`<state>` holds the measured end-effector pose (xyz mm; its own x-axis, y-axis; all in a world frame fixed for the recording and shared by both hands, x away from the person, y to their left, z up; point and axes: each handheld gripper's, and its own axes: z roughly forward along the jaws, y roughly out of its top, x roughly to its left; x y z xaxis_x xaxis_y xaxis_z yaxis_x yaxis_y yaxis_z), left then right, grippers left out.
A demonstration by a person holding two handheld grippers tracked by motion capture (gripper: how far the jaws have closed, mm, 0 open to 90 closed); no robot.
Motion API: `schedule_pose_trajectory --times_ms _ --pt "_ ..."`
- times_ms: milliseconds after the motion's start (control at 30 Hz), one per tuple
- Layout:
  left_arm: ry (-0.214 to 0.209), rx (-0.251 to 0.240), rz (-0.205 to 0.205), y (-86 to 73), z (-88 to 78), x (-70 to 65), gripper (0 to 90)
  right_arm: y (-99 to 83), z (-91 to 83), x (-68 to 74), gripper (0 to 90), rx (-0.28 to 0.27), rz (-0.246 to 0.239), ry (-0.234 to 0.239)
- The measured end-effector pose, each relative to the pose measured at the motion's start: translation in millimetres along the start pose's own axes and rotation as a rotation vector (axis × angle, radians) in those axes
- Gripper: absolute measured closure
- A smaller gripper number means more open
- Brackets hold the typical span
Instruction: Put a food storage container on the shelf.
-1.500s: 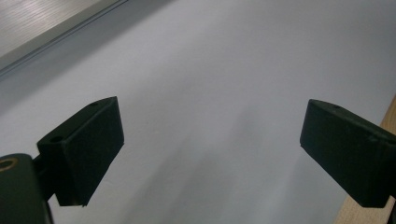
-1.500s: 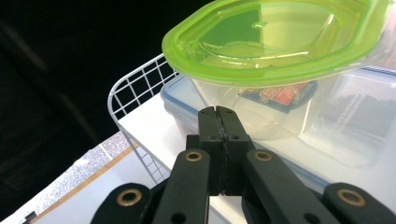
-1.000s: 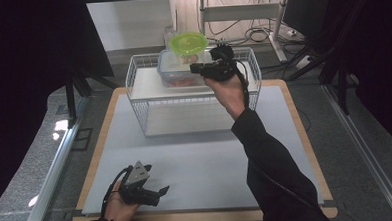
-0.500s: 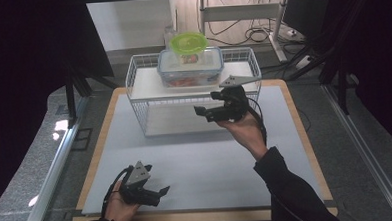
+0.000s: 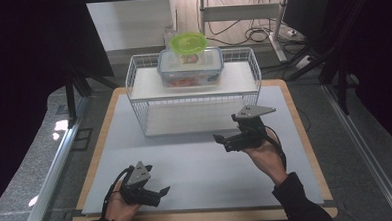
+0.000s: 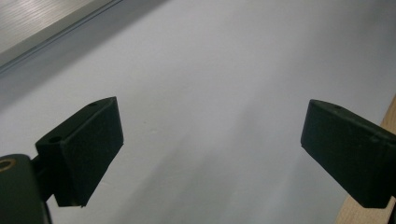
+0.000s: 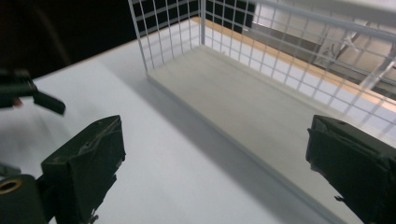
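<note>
Two grippers, both empty with jaws apart. The box [image 5: 190,66], a green lid [image 5: 188,42] on it, sits on the rack [image 5: 138,100] top at the table's [image 5: 110,144] far edge, apparently set down. Right gripper [image 5: 224,139], jaws just opened, hovers mid-table; left gripper [image 5: 162,192] waits by the near edge.

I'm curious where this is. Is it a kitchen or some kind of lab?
Probably a lab or test room: a plain work table, loose cables on the floor behind it, and a white wire rack holding a food box.
</note>
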<state>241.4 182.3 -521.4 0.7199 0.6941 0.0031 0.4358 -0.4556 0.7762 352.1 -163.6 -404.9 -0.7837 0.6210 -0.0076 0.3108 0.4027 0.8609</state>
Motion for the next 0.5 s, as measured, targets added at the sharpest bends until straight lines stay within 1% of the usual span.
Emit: schedule_pose_trajectory --times_ms 33,67,100,133,167,200,233,267,300,367,400,433,467,500 --pt "0.001 0.001 0.005 0.1 0.1 0.0 5.7 -9.0 -4.1 0.0 3.1 0.007 -0.011 -0.012" --pt "0.001 0.001 0.005 0.1 0.1 0.0 5.7 -9.0 -4.1 0.0 3.1 0.007 -0.011 -0.012" --pt "0.000 0.000 0.005 0.1 0.1 -0.1 5.7 -18.2 -7.6 -0.2 2.6 0.016 -0.009 -0.022" --pt "0.001 0.000 0.006 0.1 0.1 -0.2 5.7 -18.2 -7.6 -0.2 2.6 0.016 -0.009 -0.022" --pt "0.000 -0.001 0.004 0.0 0.1 -0.1 5.7 -27.1 -10.5 -1.1 2.3 0.026 0.004 -0.023" --pt "0.000 -0.001 0.004 0.0 0.1 -0.1 5.7 -27.1 -10.5 -1.1 2.3 0.026 0.004 -0.023" --pt "0.000 0.000 0.000 -0.3 0.1 -0.1 5.7 -34.7 -13.5 -1.6 2.2 0.030 0.014 -0.031" --pt "0.000 0.000 0.000 -0.3 0.1 -0.1 5.7 -34.7 -13.5 -1.6 2.2 0.030 0.014 -0.031" --pt "0.001 -0.003 0.000 -0.2 -0.3 0.2 5.7 -41.5 -16.7 -2.0 2.1 0.030 0.021 -0.038" --pt "0.002 -0.006 0.001 -0.3 -0.6 0.5 5.7 -48.0 -20.4 -1.9 2.2 0.027 0.030 -0.044" --pt "0.002 -0.006 0.001 -0.3 -0.6 0.5 5.7 -48.0 -20.4 -1.9 2.2 0.027 0.030 -0.044" --pt "0.002 -0.006 -0.001 -0.6 -0.7 0.7 5.7 -54.8 -23.9 -2.3 2.1 0.025 0.043 -0.048" --pt "0.002 -0.006 -0.001 -0.6 -0.7 0.7 5.7 -54.8 -23.9 -2.3 2.1 0.025 0.043 -0.048" --pt "0.003 -0.008 -0.002 -0.6 -1.0 0.8 5.7 -62.2 -27.1 -2.7 2.0 0.024 0.056 -0.052"
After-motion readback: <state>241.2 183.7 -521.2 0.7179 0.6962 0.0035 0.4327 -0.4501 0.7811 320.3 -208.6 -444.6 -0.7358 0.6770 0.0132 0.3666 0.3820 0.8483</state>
